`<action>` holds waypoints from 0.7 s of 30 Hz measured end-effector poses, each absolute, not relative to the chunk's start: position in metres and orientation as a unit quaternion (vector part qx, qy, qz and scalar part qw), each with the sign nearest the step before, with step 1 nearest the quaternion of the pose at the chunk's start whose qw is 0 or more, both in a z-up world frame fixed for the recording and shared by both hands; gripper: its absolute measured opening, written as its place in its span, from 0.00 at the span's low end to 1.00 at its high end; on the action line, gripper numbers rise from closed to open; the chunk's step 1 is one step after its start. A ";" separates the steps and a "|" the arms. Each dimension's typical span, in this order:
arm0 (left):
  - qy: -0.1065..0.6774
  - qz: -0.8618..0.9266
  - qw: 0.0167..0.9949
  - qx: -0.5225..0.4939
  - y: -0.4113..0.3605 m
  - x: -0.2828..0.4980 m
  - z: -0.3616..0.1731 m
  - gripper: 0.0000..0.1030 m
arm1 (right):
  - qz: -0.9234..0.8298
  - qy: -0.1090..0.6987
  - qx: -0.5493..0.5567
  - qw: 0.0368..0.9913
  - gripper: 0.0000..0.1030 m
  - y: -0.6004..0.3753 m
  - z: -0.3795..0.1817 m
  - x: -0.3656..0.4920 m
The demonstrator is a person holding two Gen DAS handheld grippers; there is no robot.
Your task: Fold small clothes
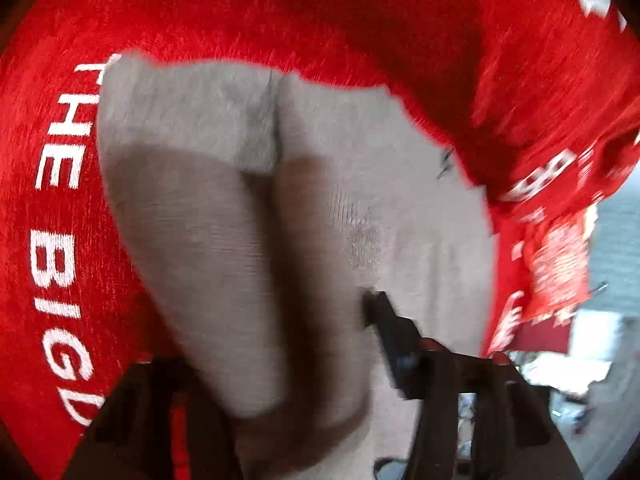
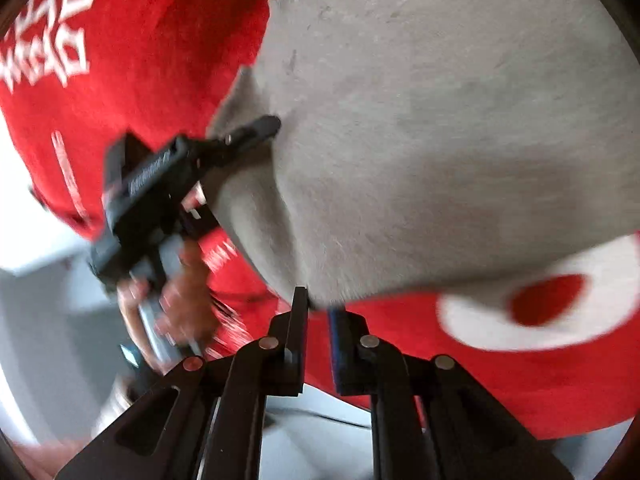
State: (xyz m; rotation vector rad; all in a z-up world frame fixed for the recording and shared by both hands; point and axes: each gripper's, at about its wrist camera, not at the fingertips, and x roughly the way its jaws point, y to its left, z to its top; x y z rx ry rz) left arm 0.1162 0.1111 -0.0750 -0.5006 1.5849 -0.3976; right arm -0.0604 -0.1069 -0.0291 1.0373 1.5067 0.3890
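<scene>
- Left wrist view: the grey garment (image 1: 248, 184) fills the middle of the frame, lying on a red cloth (image 1: 280, 12) with white lettering that runs from 9 o'clock down to 7 o'clock.
- A thick fold of the garment runs from the centre down to 6 o'clock, straight into my left fingers (image 1: 280, 344).
- The finger at 5 o'clock sits just beside that fold; its partner at 7 o'clock is buried under the grey fabric.
- So my left fingers stand partly apart with the fold between them, but I cannot tell whether the pads are pressing on it.
- I judge they straddle the fold so that I can gather a doubled layer rather than a single edge.
- Everything here is smeared, so finer detail is lost.
- Right wrist view: the garment spreads from the centre out to 1 and 3 o'clock, with the red cloth showing at 10 o'clock and along 5 o'clock.
- My right fingers (image 2: 318, 312) at 6 o'clock are drawn almost together, nipping the garment's near edge at their tips.
- I read that pinch as an anchor: it keeps the hem taut and lifted while the other side works.
- At 9 o'clock my left fingers reach onto the garment's far edge, with the hand (image 2: 180, 296) that carries them below, at 8 o'clock.
- With one grip on each side, the garment looks ready to be folded, though the fold is not yet made.
</scene>
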 end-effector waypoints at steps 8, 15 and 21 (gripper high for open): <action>0.703 -0.152 0.675 -0.165 0.094 0.113 -0.072 0.49 | 0.097 0.624 0.384 0.674 0.39 -0.181 -0.002 -0.028; 0.707 -0.137 0.680 -0.140 0.083 0.113 -0.071 0.51 | 0.088 0.626 0.280 0.722 0.09 -0.168 -0.012 0.039; 0.689 -0.128 0.701 -0.130 0.080 0.110 -0.061 0.27 | 0.113 0.644 0.225 0.722 0.08 -0.152 -0.027 0.040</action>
